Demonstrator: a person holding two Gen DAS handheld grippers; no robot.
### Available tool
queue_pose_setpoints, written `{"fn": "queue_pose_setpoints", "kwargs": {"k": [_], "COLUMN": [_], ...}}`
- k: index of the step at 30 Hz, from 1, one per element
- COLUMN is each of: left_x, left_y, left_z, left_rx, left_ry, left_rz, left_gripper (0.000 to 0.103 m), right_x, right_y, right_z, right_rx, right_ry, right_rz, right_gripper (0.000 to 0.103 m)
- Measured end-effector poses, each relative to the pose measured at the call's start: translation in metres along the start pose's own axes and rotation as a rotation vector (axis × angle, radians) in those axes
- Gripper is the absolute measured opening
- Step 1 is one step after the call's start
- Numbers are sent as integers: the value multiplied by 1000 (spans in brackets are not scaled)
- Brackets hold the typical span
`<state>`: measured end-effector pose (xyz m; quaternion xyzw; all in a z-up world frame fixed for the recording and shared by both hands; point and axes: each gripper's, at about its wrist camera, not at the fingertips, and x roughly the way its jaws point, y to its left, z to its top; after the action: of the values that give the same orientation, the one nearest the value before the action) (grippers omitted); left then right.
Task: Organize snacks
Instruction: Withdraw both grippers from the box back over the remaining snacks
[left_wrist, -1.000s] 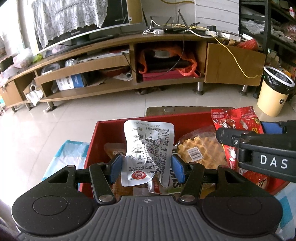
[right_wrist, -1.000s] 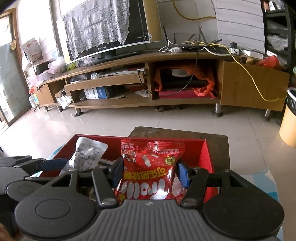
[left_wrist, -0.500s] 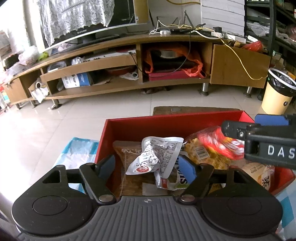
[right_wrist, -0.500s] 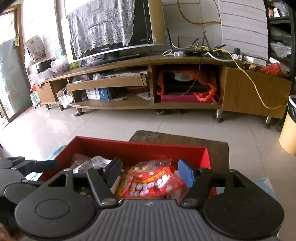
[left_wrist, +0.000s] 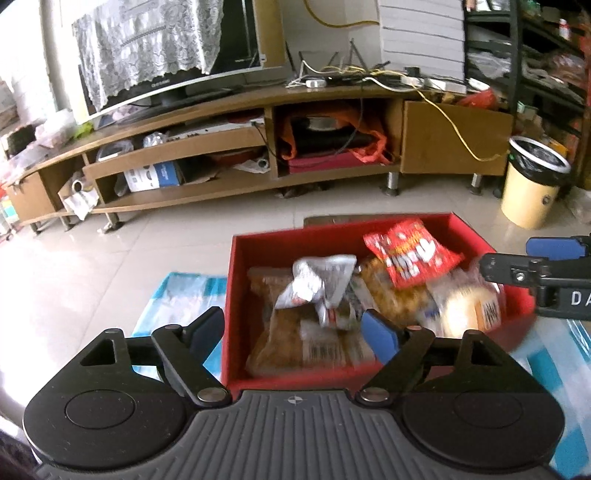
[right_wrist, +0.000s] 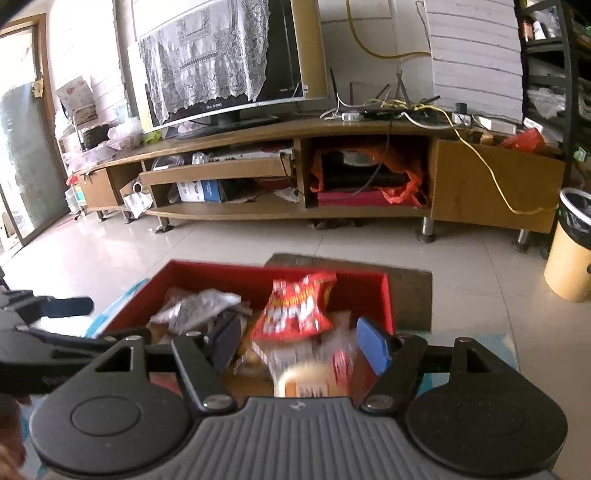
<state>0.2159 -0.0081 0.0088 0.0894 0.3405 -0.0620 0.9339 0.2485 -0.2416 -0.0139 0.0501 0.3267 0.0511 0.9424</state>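
We hold the left gripper (left_wrist: 293, 326) and the right gripper (right_wrist: 299, 341) wide and empty above the red box (left_wrist: 236, 258); the white packet (left_wrist: 317, 280) lies at its centre, the red packet (left_wrist: 410, 254) toward two o'clock; release looks done, so next we likely fetch another snack

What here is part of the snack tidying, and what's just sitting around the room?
Part of the job:
red box
red snack bag
silver packet
left gripper, open
right gripper, open

Just lying about:
television
TV stand
yellow bin
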Motion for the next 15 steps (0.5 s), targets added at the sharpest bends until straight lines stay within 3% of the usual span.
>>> {"fn": "queue_pose_setpoints", "kwargs": {"k": [3,6,15], "left_x": [-11,-11,23], "left_y": [3,2,-11], "left_z": [-17,-34,-63], "left_rx": [26,88,440], "left_ry": [31,79,191], "left_rz": [-50,-154,-331], "left_gripper": [86,87,87], "right_x": [-15,-25,-36], "right_y": [-3,-7,-26], "right_z": [-18,-36,-74], "right_rx": [6,4,56], "right_ry": [22,61,146], "right_rz": [9,18,30], "right_gripper": [66,66,66]}}
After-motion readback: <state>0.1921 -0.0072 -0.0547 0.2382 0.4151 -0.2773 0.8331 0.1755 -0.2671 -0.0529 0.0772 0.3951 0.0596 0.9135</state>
